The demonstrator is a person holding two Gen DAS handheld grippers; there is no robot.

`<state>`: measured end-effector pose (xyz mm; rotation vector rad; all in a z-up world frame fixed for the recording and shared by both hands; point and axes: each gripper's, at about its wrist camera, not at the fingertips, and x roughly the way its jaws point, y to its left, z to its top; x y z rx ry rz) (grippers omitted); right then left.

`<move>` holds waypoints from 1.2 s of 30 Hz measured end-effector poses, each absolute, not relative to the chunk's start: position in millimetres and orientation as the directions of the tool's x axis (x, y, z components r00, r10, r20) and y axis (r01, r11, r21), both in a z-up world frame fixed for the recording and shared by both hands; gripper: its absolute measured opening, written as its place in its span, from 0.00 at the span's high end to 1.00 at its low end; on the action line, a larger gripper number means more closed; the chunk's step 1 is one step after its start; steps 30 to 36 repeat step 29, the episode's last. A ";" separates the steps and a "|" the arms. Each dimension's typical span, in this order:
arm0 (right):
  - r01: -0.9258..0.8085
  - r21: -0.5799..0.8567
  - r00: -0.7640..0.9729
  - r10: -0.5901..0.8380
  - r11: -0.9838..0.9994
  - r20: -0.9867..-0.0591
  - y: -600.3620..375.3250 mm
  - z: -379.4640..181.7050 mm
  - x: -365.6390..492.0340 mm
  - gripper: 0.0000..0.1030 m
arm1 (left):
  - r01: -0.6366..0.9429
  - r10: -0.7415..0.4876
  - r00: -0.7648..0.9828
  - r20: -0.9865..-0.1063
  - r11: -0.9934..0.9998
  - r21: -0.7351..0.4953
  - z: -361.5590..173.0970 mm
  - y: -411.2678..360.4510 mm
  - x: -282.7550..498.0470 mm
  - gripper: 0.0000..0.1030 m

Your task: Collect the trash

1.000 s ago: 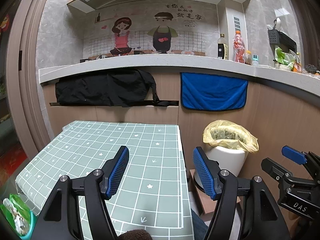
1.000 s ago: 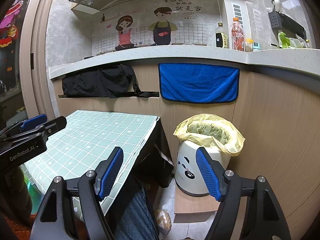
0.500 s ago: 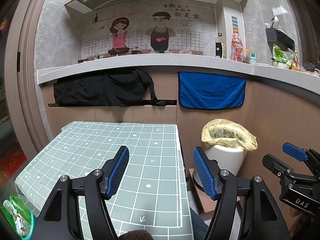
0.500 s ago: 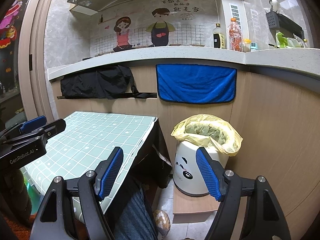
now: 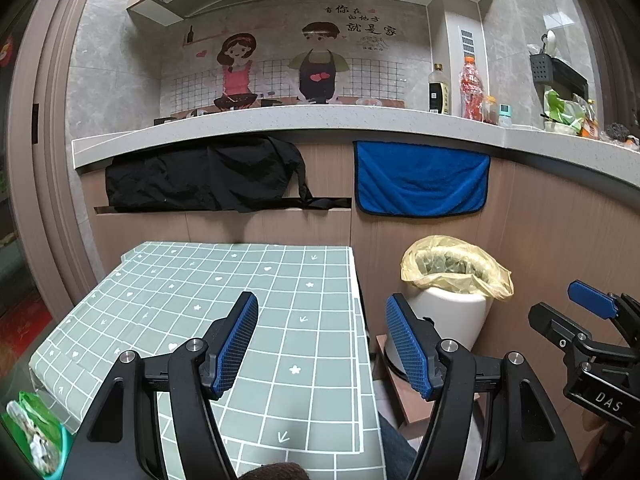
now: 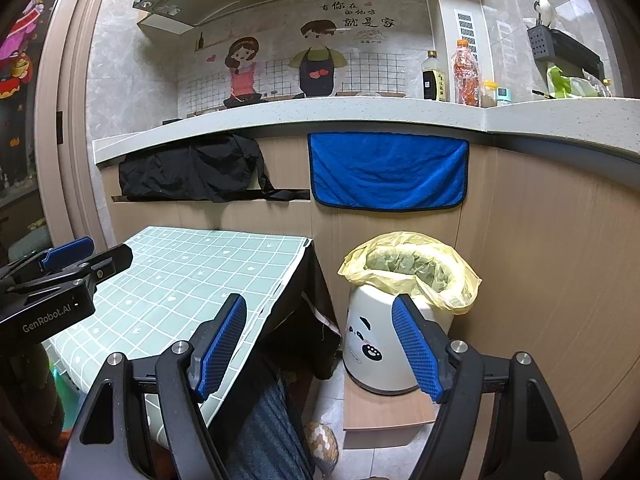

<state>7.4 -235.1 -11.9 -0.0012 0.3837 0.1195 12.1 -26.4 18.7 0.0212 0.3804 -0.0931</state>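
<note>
Both your left gripper (image 5: 320,336) and right gripper (image 6: 318,338) gape wide, holding nothing. Bench (image 5: 224,280) shows no trash; lined bin (image 6: 404,308) stands beside it. Either pre-collection or finished; step undetermined.

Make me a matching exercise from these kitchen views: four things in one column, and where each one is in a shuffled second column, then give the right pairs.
Things:
1. blue towel
2. black cloth
3. trash bin
4. dark sauce bottle

Places:
A. on a low wooden stand right of the table
B. on the countertop, beside a red-labelled bottle
C. hanging on the cabinet front above the bin
D. draped under the counter edge, behind the table

Pairs: 1-C, 2-D, 3-A, 4-B

The left gripper and the right gripper are both open and empty.
</note>
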 end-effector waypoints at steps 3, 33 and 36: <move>-0.117 0.023 0.919 0.117 0.993 -0.376 -234.6 -12.0 7.5 0.29 | 0.095 -0.087 0.923 -0.374 0.995 0.003 18.7 -26.3 11.6 0.35; -0.105 0.023 0.912 0.105 0.994 -0.396 -231.9 -16.1 11.4 0.28 | 0.133 -0.120 0.910 -0.397 0.991 0.004 13.5 -12.6 20.4 0.35; -0.105 0.023 0.912 0.105 0.994 -0.396 -231.9 -16.1 11.4 0.28 | 0.133 -0.120 0.910 -0.397 0.991 0.004 13.5 -12.6 20.4 0.35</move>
